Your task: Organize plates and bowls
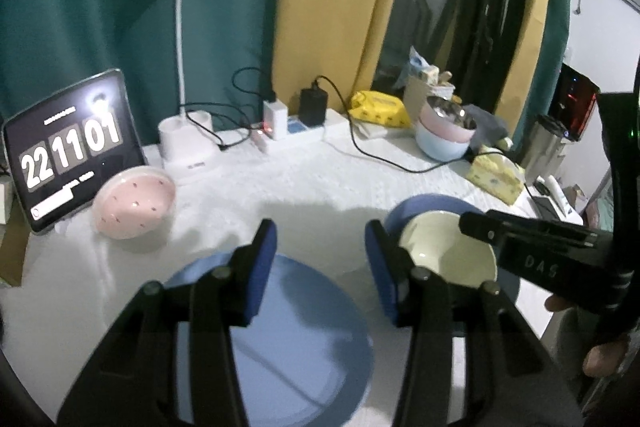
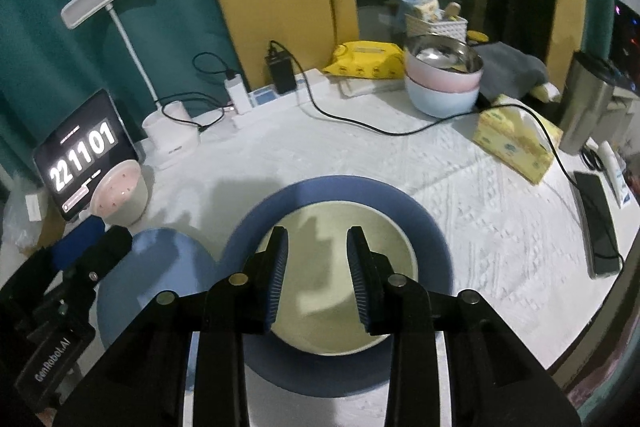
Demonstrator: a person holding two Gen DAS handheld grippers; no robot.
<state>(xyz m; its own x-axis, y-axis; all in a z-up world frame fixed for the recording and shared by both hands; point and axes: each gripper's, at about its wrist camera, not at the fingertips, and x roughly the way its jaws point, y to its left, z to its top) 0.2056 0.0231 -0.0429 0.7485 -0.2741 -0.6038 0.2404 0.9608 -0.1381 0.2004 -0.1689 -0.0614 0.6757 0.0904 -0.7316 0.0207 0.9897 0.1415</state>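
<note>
Right wrist view: the right gripper (image 2: 318,251) hangs with jaws apart and empty over a cream bowl (image 2: 340,291), which sits mouth up inside a dark blue plate (image 2: 432,227) on the white table (image 2: 460,187). Just to its left lies a flat light blue plate (image 2: 168,255); above it the left gripper (image 1: 320,247) is likewise parted and empty. A pink bowl (image 1: 136,205) is tipped on its side near the clock tablet (image 1: 72,147). Stacked bowls (image 2: 442,79), a tissue box (image 2: 514,139) and a black cable (image 2: 360,123) stand farther back.
</note>
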